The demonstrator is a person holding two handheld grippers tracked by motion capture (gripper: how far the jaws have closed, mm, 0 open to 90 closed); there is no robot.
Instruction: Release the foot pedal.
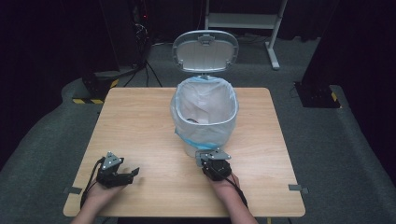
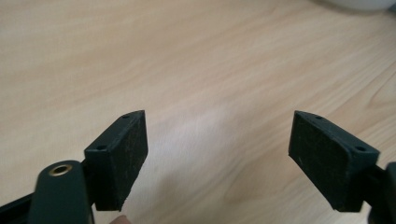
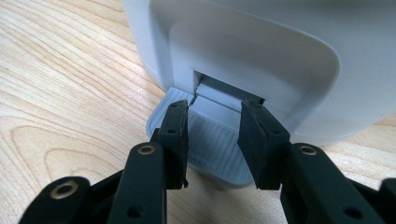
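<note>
Nearest you, your left claw [image 1: 135, 172] lies low on the wooden tabletop [image 1: 140, 121] with its pads [image 2: 122, 156] spread wide and nothing between them; it is well apart from the work.

Your right claw [image 1: 205, 156] sits at the foot of the pedal bin [image 1: 204, 116], which stands mid-tabletop, a little toward the far edge. In the right gripper view its fingertips [image 3: 175, 135] rest down on the ribbed grey foot pedal [image 3: 212, 140], narrowly parted and clamping nothing; they press the pedal rather than grip it. With the lid [image 1: 205, 50] standing upright behind the rim, I'd judge the pedal is held down.

The bin looks like a light, stiff plastic shell, so it may skid or tip back on the smooth wood if you push forward instead of straight down. The pedal's ribs should give your pads some bite; stay near its middle, since the edges slope away. The thin liner bag [image 1: 182, 126], with its blue band, is soft and slippery and would tear or pull free if you took hold of it.

Something dark lies in the bottom of the liner [image 1: 192, 121]; it is too small to identify. The pedal's hinge vanishes into the slot [image 3: 229, 88] in the shell. Your right claw hides the pedal in the high view, and the room beyond is too dark to read.
</note>
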